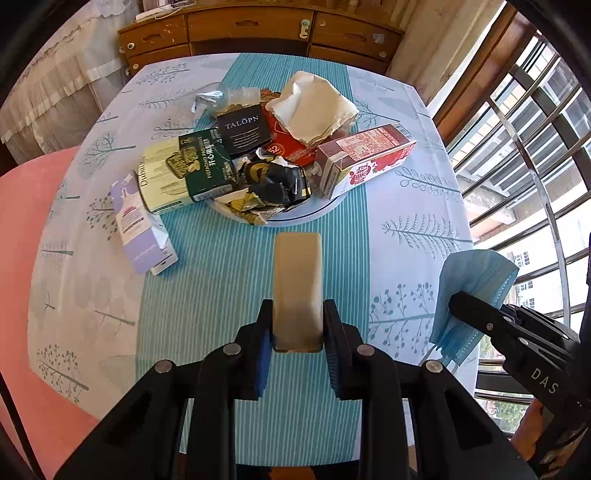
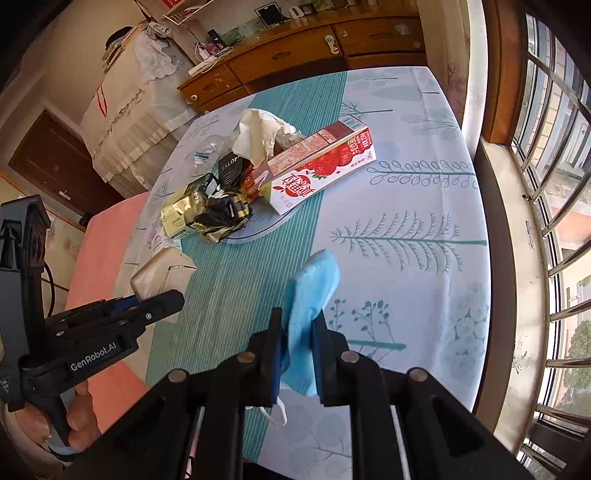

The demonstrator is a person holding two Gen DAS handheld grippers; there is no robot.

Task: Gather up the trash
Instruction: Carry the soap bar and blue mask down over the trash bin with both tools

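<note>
My left gripper (image 1: 297, 317) is shut on a flat beige packet (image 1: 297, 284), held above the teal table runner; the packet (image 2: 162, 273) also shows at the left of the right wrist view. My right gripper (image 2: 298, 332) is shut on a folded blue face mask (image 2: 314, 291), which appears as well at the right edge of the left wrist view as a blue mask (image 1: 469, 291). Ahead of both lies a heap of trash on a white plate (image 1: 317, 212): a strawberry milk carton (image 1: 369, 158), a green biscuit box (image 1: 188, 173), a black crumpled wrapper (image 1: 280, 181) and crumpled paper (image 1: 314, 107).
A lilac packet (image 1: 142, 229) lies on the tablecloth left of the plate. A pink chair (image 1: 29, 236) stands at the table's left side. A wooden dresser (image 1: 258, 33) is behind the table, and a barred window (image 2: 546, 221) runs along the right.
</note>
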